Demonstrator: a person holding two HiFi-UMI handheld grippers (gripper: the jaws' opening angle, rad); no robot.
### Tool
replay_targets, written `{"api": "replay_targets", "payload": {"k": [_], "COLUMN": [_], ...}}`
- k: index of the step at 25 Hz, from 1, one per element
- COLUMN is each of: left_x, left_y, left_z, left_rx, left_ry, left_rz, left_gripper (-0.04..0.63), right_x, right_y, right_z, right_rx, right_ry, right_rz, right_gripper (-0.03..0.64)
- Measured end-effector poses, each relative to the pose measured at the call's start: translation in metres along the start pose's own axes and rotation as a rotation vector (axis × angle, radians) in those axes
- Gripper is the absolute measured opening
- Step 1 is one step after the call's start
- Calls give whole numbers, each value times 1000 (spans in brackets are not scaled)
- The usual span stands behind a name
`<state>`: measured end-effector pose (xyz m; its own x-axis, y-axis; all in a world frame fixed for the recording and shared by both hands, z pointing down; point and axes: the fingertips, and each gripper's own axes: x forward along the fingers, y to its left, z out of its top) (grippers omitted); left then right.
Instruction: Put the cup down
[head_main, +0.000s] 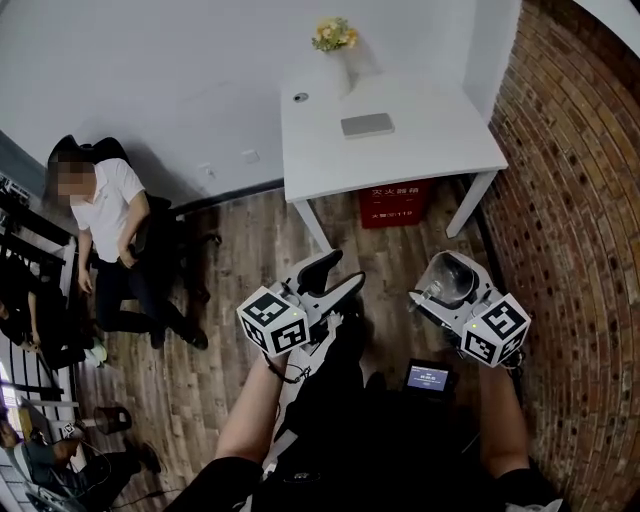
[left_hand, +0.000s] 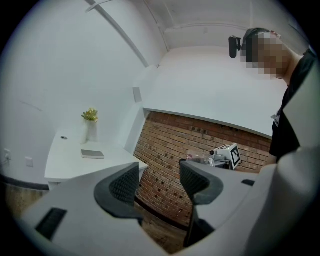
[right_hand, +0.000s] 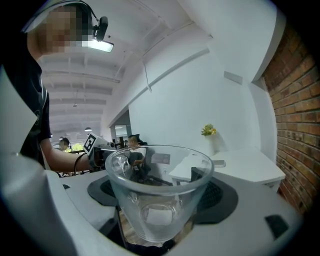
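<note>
A clear glass cup (right_hand: 157, 200) sits upright between the dark pads of my right gripper (right_hand: 159, 192), which is shut on it. In the head view the cup (head_main: 450, 278) shows at the tip of the right gripper (head_main: 447, 290), held above the wooden floor in front of the white table (head_main: 420, 155). My left gripper (head_main: 337, 276) is beside it to the left, its jaws open with nothing between them. The left gripper view shows its own pads (left_hand: 124, 184) apart, with brick wall behind, and the right gripper (left_hand: 226, 155) with the cup (left_hand: 199, 158) further right.
On the table lie a grey flat item (head_main: 367, 125), a vase of yellow flowers (head_main: 335, 38) and a small round thing (head_main: 300, 97). A red box (head_main: 395, 205) stands under it. A brick wall (head_main: 575, 200) runs along the right. A person (head_main: 105, 225) sits at the left.
</note>
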<state>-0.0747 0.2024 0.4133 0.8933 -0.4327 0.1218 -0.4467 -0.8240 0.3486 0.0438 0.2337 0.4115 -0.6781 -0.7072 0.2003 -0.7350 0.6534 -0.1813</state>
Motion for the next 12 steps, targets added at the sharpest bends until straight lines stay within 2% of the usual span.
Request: {"api": "replay_targets", "payload": {"k": [5, 10, 12], "left_x": [43, 84, 98], "left_y": [45, 101, 124], "left_z": [12, 39, 52], "left_rx": [26, 34, 59], "left_ry": [16, 29, 35], "left_rz": [-44, -81, -90], "left_gripper": [261, 261, 261], "right_x": [33, 74, 90], "right_y": [-44, -92, -110], "right_z": [5, 33, 48], "right_rx": [11, 49, 49], "right_ry": [8, -16, -30], "right_rz": [-46, -99, -105], "right_gripper": [414, 414, 414]}}
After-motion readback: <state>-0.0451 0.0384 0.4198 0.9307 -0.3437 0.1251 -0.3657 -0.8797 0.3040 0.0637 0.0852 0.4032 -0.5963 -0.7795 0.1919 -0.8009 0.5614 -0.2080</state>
